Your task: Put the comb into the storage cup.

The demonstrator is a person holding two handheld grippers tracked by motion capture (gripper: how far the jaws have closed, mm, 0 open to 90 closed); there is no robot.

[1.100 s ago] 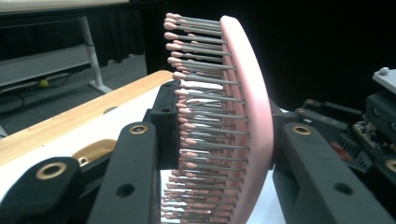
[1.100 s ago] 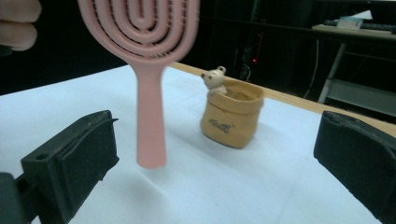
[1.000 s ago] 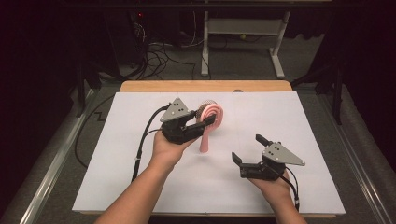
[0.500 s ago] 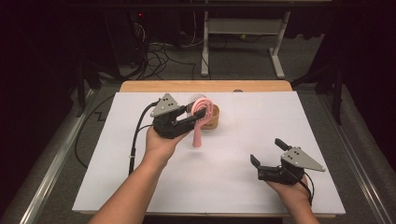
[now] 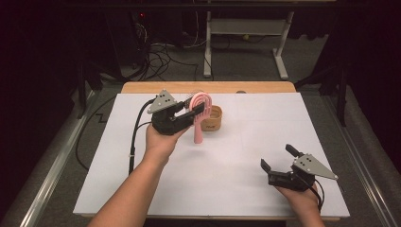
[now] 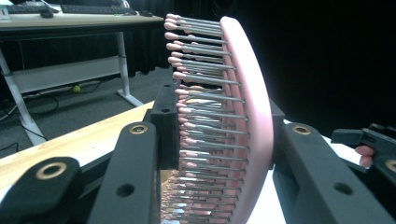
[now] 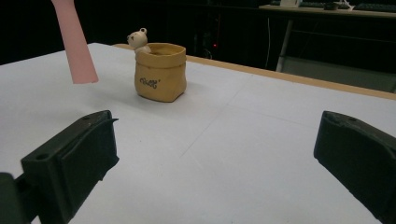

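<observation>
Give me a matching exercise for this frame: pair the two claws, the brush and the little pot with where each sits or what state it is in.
Things:
1. left claw
2. right claw
3. pink plastic hairbrush with metal bristles
4. tan sack-shaped pot with a small bear figure

States:
A. standing upright on the white table cover
B. open, holding nothing, low over the near right of the table
C. held up off the table, handle hanging down
D. shut on the brush head

Pairs: 1-D, 2-B, 3-C, 4-A
</observation>
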